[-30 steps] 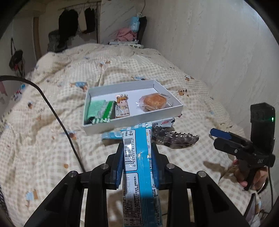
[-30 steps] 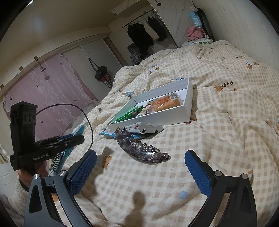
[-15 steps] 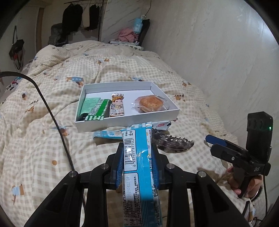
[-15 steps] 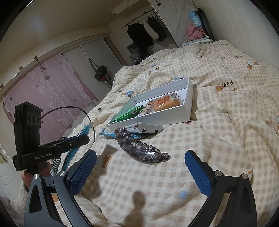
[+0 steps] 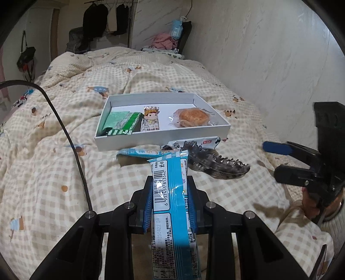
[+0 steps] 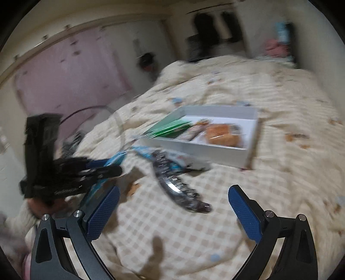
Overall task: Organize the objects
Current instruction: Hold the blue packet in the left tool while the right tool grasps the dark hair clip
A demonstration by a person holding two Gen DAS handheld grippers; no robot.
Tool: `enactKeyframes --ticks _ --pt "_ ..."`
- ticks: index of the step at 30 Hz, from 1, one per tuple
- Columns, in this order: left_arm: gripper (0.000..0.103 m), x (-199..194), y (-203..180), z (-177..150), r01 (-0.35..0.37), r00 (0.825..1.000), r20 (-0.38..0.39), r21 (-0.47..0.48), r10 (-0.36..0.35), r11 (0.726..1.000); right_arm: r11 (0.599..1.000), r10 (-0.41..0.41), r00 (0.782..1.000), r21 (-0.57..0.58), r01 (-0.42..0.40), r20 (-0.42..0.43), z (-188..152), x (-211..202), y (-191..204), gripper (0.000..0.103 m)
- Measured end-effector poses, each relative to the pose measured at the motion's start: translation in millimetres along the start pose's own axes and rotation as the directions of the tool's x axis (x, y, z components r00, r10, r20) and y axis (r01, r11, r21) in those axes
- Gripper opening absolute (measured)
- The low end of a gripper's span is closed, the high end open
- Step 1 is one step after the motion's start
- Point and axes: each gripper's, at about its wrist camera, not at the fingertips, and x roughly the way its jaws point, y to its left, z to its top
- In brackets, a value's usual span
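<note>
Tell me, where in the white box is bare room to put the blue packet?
The white box has a bare strip between the cartoon packet and the wrapped bun, and along its back wall. Its left end is crowded with green packets.

A lived-in home bedroom is showing here: a checked cartoon-print quilt (image 5: 64, 150) is covering a bed against a pale wall (image 5: 269, 64), dark clothes (image 5: 101, 19) are hanging on a rail at the far end, pink laundry (image 5: 163, 42) is lying heaped beside them, and a pink curtain (image 6: 64, 81) is hanging opposite.
</note>
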Motion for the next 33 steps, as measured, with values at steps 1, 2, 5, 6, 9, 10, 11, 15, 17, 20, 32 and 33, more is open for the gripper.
enactKeyframes --ticks 1,2,5,6,9,10,11,15,17,20,32,33 --pt "0.031 2.2 1.7 -0.4 -0.005 1.0 -0.006 -0.008 0.005 1.0 1.0 0.025 0.999 -0.001 -0.025 -0.028 0.8 6.0 -2.4 0.087" --pt "0.031 4.8 4.0 -0.7 -0.005 1.0 -0.016 -0.019 0.005 1.0 0.999 0.043 0.997 -0.01 -0.044 -0.068 2.3 15.2 -4.0 0.08" --pt "0.031 6.9 8.6 -1.5 0.003 1.0 -0.024 -0.044 -0.005 0.999 0.996 0.008 0.994 -0.089 -0.018 -0.107 7.4 30.5 0.4 0.079" --pt "0.031 6.9 9.3 -1.6 0.004 1.0 -0.023 -0.046 -0.005 0.999 0.993 -0.003 0.994 -0.12 -0.011 -0.111 9.6 33.3 3.2 0.079" --pt "0.031 7.0 8.4 -1.2 0.002 1.0 -0.018 -0.044 -0.002 0.999 0.982 0.006 0.989 -0.186 -0.034 -0.146 14.2 43.8 9.3 0.061" --pt "0.031 6.7 8.4 -1.2 0.0 1.0 -0.016 -0.043 -0.001 0.999 0.981 0.006 0.984 -0.189 -0.041 -0.179 14.7 51.1 9.6 0.053" --pt "0.031 6.4 8.6 -1.4 -0.002 1.0 -0.013 -0.044 0.001 0.999 0.981 -0.018 0.975 -0.193 -0.025 -0.22 14.1 60.6 9.2 0.05" --pt "0.031 5.4 11.1 -1.4 0.002 1.0 -0.002 -0.055 -0.003 0.998 0.97 -0.083 0.965 -0.242 0.022 -0.247 14.0 73.5 9.9 0.036" --pt "0.031 4.4 12.5 -1.4 0.007 1.0 0.004 -0.061 -0.007 0.998 0.972 -0.084 0.968 -0.231 0.029 -0.235 16.3 66.9 11.5 0.034" --pt "0.031 4.7 12.6 -1.5 0.011 1.0 0.004 -0.06 -0.01 0.998 0.983 -0.073 0.97 -0.178 0.032 -0.232 19.1 50.0 13.6 0.031" --pt "0.031 4.0 8.4 -2.2 -0.007 1.0 0.005 -0.042 0.007 0.999 0.998 -0.065 0.955 -0.028 0.06 -0.288 -26.7 22.2 19.3 0.032" --pt "0.031 3.4 8.4 -2.7 -0.009 1.0 0.004 -0.042 0.009 0.999 0.998 -0.062 0.958 -0.022 0.058 -0.28 -27.0 21.9 17.6 0.032"
